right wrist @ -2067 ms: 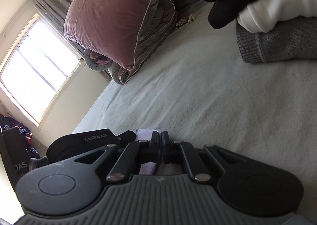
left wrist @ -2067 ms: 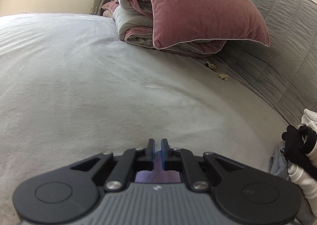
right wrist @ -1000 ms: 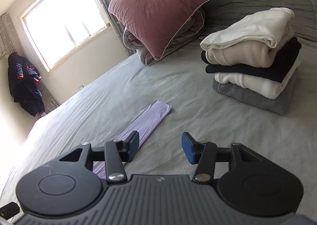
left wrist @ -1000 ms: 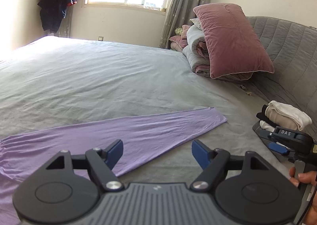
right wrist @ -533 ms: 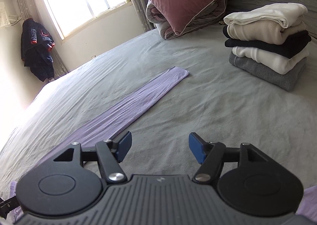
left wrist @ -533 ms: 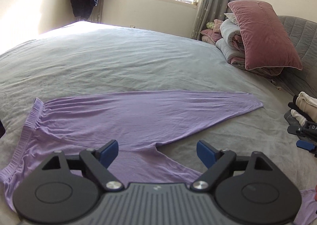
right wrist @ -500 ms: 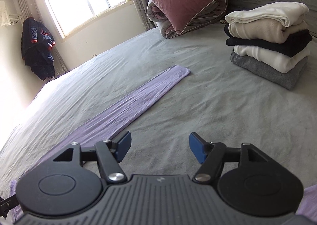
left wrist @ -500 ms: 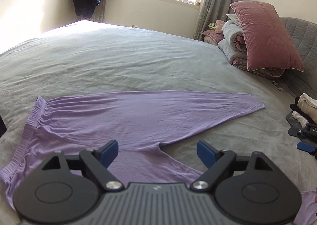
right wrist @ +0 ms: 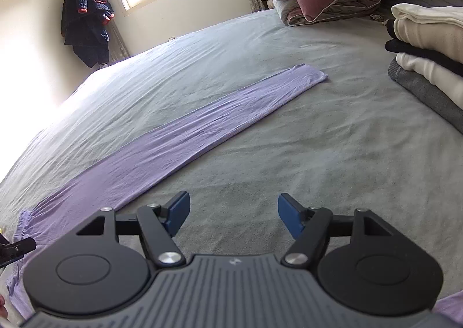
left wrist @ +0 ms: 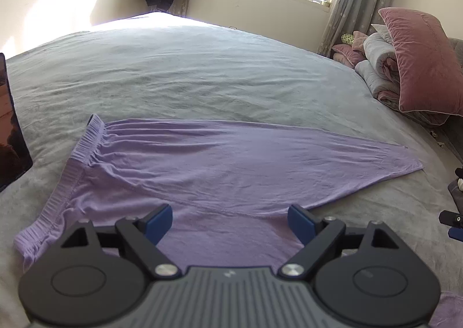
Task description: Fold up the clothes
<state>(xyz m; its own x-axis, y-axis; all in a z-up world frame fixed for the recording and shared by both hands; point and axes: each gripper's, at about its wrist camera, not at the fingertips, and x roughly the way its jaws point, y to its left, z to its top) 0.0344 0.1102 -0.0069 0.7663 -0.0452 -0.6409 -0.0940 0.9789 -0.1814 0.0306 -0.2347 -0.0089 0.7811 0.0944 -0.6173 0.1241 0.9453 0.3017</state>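
1. Left tool (left wrist: pixel 228 222): jaws spread wide, nothing between them. It hovers low over the crotch area of the trousers (left wrist: pixel 220 166).
2. Right tool (right wrist: pixel 233 213): jaws spread wide, nothing held. It hangs over bare bed (right wrist: pixel 332 140), just beside the far leg (right wrist: pixel 220 122).
3. Trousers: lilac, laid flat on the bed, legs splayed apart. The waistband (left wrist: pixel 84 143) lies to the left; the far leg runs right to its hem (left wrist: pixel 408 158). The near leg passes under the left tool and is mostly hidden.
4. Handling, as a judgement: thin knit, light and limp, with no stiffness. It will sag and drape from any grip point, and may drag on the sheet rather than slide.
5. Grip points: the waistband is elastic and gathered, the thickest edge, and should hold well in the pads. The hem is a stitched edge, also sound. Mid-leg fabric is a single loose layer and may bunch.
6. Stack (right wrist: pixel 428 47): folded clothes at the right, well apart from the trousers.
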